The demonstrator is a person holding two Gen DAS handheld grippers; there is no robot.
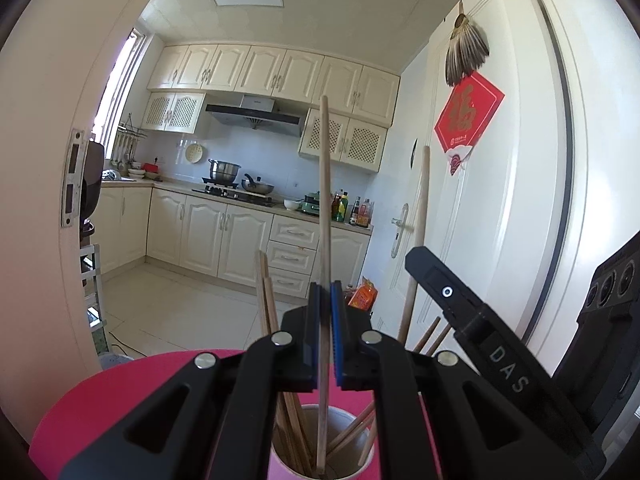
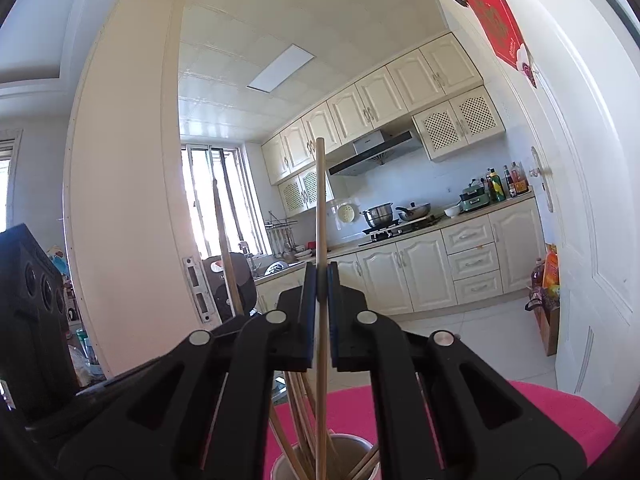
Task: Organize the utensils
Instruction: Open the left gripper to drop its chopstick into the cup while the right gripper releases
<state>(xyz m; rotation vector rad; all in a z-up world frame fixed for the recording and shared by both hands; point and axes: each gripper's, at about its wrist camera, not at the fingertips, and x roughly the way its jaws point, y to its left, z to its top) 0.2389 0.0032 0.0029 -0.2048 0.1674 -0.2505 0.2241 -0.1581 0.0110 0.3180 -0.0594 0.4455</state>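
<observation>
A round cup [image 1: 362,470] stands on a pink table [image 1: 100,400] and holds several wooden chopsticks. My left gripper [image 1: 325,292] is shut on one upright chopstick [image 1: 324,184] whose lower end reaches into the cup. My right gripper [image 2: 321,276] is shut on another upright chopstick [image 2: 320,200] over the same cup [image 2: 344,446]. The right gripper's body [image 1: 480,320] shows in the left wrist view, close on the right. The left gripper's body [image 2: 36,300] shows at the left of the right wrist view.
Beyond the pink table [image 2: 560,420] lies a kitchen with cream cabinets [image 1: 224,236], a stove with pots [image 1: 236,184] and bottles [image 1: 352,208]. A white door [image 1: 480,200] with a red hanging stands at the right. A door frame [image 2: 120,200] is at the left.
</observation>
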